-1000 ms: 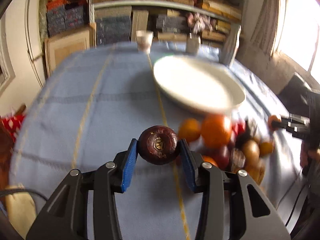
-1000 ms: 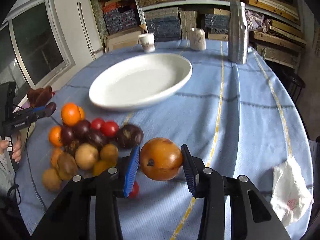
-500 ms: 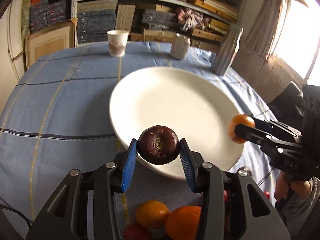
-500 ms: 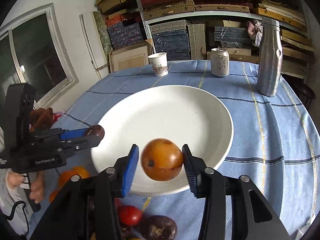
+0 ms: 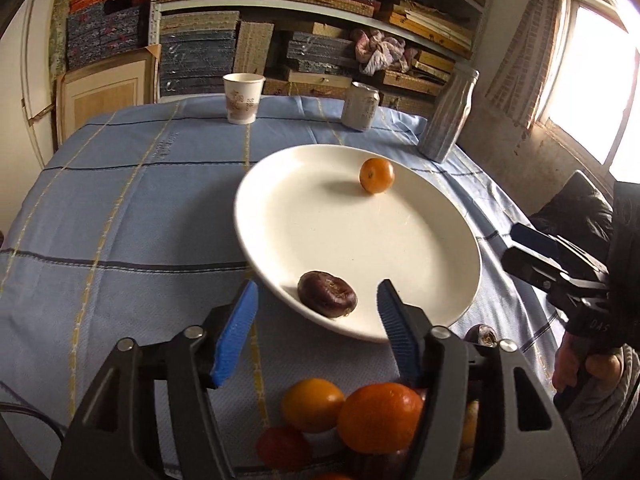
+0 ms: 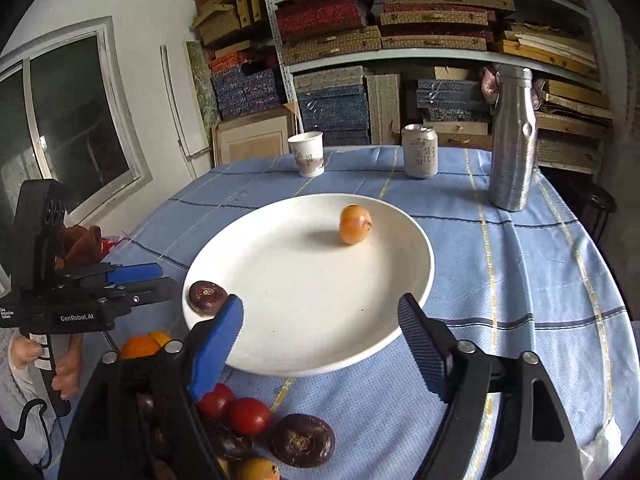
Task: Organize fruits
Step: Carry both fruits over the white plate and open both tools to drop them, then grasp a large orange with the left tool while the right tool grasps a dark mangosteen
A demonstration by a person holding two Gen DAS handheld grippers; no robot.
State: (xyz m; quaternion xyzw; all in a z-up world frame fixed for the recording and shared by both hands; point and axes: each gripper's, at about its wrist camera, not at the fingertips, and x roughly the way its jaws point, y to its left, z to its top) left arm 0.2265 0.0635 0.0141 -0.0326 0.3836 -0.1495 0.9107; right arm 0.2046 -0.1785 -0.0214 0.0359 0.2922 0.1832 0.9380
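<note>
I have both claws over the near edge of the table. The left claw [image 5: 316, 316] is opening; the dark purple fruit [image 5: 327, 299] lies between its pads, free of them, on the near rim of the white plate [image 5: 400, 248]. The right claw [image 6: 320, 328] is opening with nothing between its pads. The orange fruit [image 6: 355, 224] sits at the plate's far side. The remaining fruit pile [image 6: 256, 420] stays at the near edge.

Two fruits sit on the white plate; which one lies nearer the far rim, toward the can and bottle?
The orange fruit, which sits deep in the white plate toward its far side. The dark purple fruit lies at the near left rim instead.
</note>
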